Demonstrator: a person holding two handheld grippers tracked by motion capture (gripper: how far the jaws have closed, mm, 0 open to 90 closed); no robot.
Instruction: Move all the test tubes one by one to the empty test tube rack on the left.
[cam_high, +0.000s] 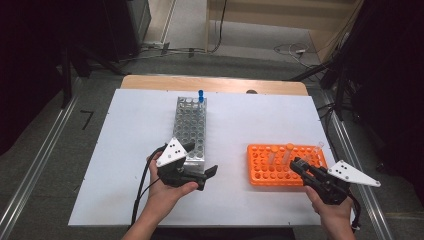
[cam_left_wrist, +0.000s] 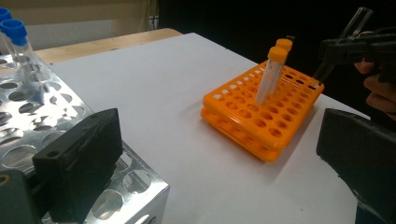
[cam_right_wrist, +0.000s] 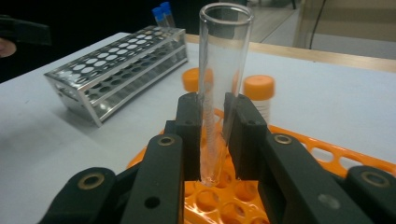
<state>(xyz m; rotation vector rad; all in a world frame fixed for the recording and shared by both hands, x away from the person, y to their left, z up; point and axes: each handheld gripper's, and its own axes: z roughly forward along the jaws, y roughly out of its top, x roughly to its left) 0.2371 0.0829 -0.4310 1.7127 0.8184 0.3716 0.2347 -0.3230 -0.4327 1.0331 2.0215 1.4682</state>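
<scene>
Glass tube (cam_right_wrist: 219, 88): we are gripping it upright in the right tool (cam_right_wrist: 215, 126), just above the orange rack (cam_high: 285, 164); left tool (cam_high: 197, 176) is standing wide.

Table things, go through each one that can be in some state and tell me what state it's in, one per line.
Glass tube: uncapped, empty, upright, clamped in the right tongs above the orange rack.
Orange rack: on the table, holds two orange-capped tubes, most holes free.
Metal rack: on the table, holds two blue-capped tubes at its far end.
Left tongs: open, holding nothing, one jaw resting on the metal rack.
</scene>
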